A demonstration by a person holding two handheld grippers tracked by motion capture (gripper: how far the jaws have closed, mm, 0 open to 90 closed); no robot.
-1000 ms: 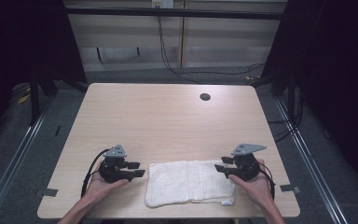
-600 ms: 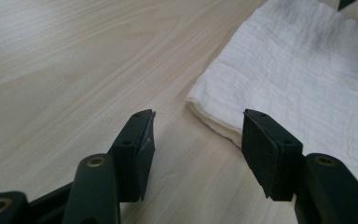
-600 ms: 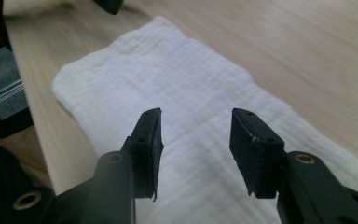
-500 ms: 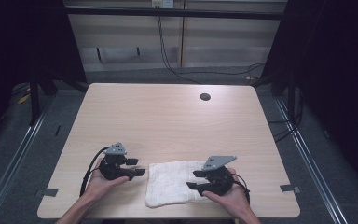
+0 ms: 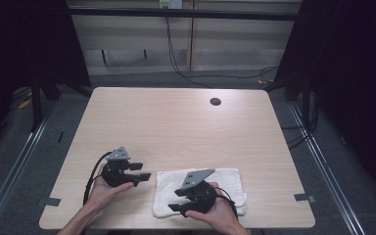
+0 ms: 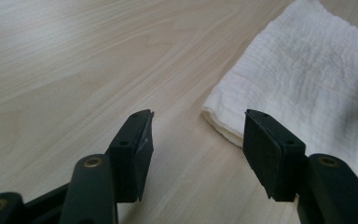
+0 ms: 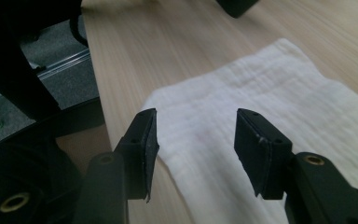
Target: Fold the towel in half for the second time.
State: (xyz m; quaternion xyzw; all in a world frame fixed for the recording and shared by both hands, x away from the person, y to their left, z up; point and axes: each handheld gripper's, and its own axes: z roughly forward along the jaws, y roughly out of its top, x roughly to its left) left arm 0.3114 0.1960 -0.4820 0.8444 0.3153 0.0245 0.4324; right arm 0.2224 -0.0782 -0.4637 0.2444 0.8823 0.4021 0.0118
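I hold a gripper in each hand over a folded white cloth (image 5: 200, 193) that lies flat on the pale wooden surface (image 5: 176, 127), low and a little right of centre in the high view, close to the near edge.

My left gripper (image 5: 139, 171) sits just off the cloth's left end at the lower left of that view, its fingers (image 6: 137, 149) spread wide with nothing between them. In the left gripper view the cloth's folded corner (image 6: 223, 116) lies just ahead of the gap, slightly to the right, so I judge I am lined up to take that corner.

My right gripper (image 5: 178, 199) hovers over the cloth's near left part at the bottom centre of the high view. Its fingers (image 7: 261, 149) are spread too, holding nothing, with the cloth (image 7: 242, 102) showing between and beyond them. I take this as a reach toward the same end, likely so both grippers can lift one edge together and fold or shift it.

A small dark round hole (image 5: 215, 102) sits in the surface at the upper right, well apart from the cloth. I can read no brand, label or writing anywhere.
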